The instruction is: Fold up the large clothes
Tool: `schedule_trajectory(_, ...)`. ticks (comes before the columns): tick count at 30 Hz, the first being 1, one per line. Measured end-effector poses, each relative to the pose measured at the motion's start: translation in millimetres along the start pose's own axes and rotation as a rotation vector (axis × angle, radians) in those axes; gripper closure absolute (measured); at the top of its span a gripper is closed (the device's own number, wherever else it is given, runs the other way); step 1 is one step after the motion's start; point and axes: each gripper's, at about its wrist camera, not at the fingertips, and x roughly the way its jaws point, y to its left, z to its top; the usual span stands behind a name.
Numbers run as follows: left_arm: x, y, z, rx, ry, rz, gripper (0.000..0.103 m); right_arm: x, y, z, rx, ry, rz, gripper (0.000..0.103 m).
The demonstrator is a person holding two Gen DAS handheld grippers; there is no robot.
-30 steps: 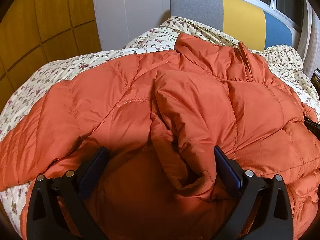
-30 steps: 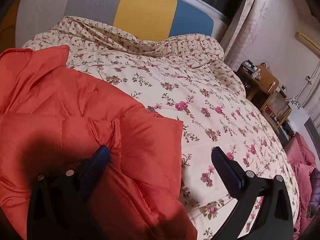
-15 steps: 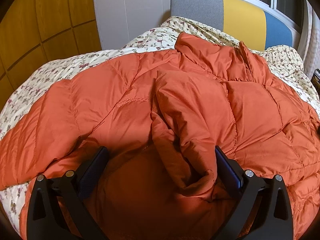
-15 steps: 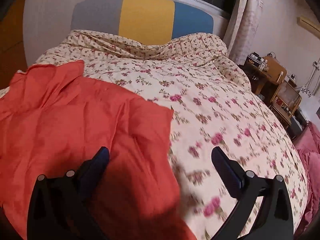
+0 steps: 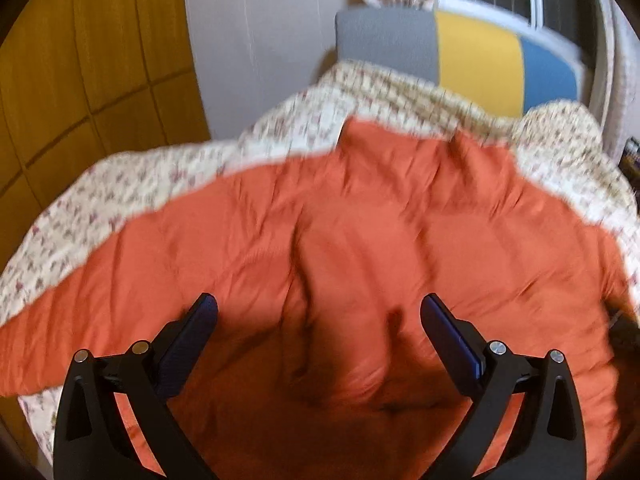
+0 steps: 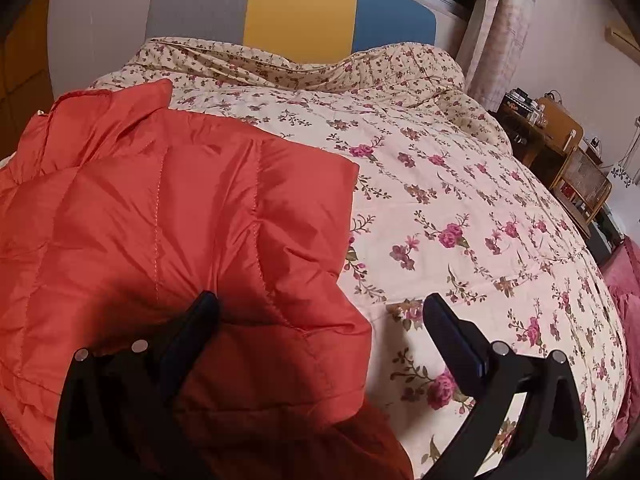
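Jacket (image 5: 360, 240) lying spread on bed (image 6: 460, 208), collar toward headboard (image 6: 300, 8). Left claw (image 5: 318, 312) hovering over jacket middle, jaws standing wide, gripping nothing; left view blurring. Right claw (image 6: 320, 308) hovering over jacket's right edge, jaws standing wide, empty; one finger over fabric, other over bedspread. Progress: judging early stage. Right-side panel appearing to lie folded inward; remaining folds, sleeve tuck and final halving pending.
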Motion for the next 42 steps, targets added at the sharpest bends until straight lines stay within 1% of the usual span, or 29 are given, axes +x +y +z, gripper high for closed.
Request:
schedule_trajectory(1,0,-5,6,0.005,-0.003,0.0,0.003,0,0,0,0.002,0.0,0.003,0.002)
schedule_trajectory(3,10,-14,16,0.021,0.02,0.007,0.003,0,-1,0,0.007,0.002,0.008,0.002)
schedule_trajectory(5,34,-20,20,0.041,0.077,0.054,0.003,1,-2,0,0.009,0.002,0.011,0.002)
schedule_trajectory(7,60,-17,14,0.043,0.14,0.087,0.003,1,-3,0,0.012,0.003,0.015,0.002)
schedule_trajectory(8,71,-12,7,0.018,0.161,0.04,0.003,1,-3,0,0.014,0.002,0.017,0.002)
schedule_trajectory(9,77,-6,4,-0.016,0.165,0.005,0.003,1,-3,0,0.015,0.001,0.02,0.002)
schedule_trajectory(10,77,-4,4,-0.029,0.164,-0.001,0.003,1,-3,0,0.016,0.001,0.02,0.002)
schedule_trajectory(13,76,-10,2,-0.007,0.159,0.019,0.003,2,-2,0,0.015,0.0,0.018,0.002)
schedule_trajectory(17,73,-6,3,-0.024,0.169,-0.002,0.003,1,-3,-1,0.012,-0.002,0.014,0.002)
schedule_trajectory(21,52,7,0,-0.058,0.181,-0.068,0.003,1,-3,-1,0.012,-0.003,0.013,0.002)
schedule_trajectory(23,35,22,-5,-0.092,0.158,-0.084,0.003,1,-3,-1,0.013,-0.003,0.015,0.002)
schedule_trajectory(25,19,43,-10,-0.127,0.123,-0.073,0.003,1,-3,-1,0.013,-0.002,0.016,0.002)
schedule_trajectory(27,3,69,-16,-0.173,0.084,-0.081,0.003,1,-3,-1,0.013,-0.002,0.015,0.002)
schedule_trajectory(30,-14,109,-25,-0.234,0.056,-0.012,0.003,1,-3,-1,0.013,-0.002,0.016,0.002)
schedule_trajectory(31,-17,122,-28,-0.258,0.056,-0.001,0.003,1,-3,-1,0.013,-0.002,0.016,0.002)
schedule_trajectory(32,-20,138,-32,-0.292,0.063,0.004,0.003,1,-3,-1,0.013,-0.002,0.016,0.002)
schedule_trajectory(35,-25,187,-49,-0.438,0.086,-0.026,0.003,1,-3,-1,0.013,-0.002,0.016,0.002)
schedule_trajectory(38,-31,226,-70,-0.572,0.116,-0.014,0.003,1,-3,-1,0.013,-0.002,0.016,0.002)
schedule_trajectory(39,-35,237,-78,-0.611,0.119,-0.014,0.003,1,-3,-1,0.013,-0.002,0.016,0.002)
schedule_trajectory(40,-42,251,-89,-0.67,0.11,-0.026,0.003,1,-3,-1,0.013,-0.002,0.016,0.002)
schedule_trajectory(42,-53,269,-108,-0.752,0.096,-0.014,0.003,1,-3,-1,0.013,-0.003,0.016,0.002)
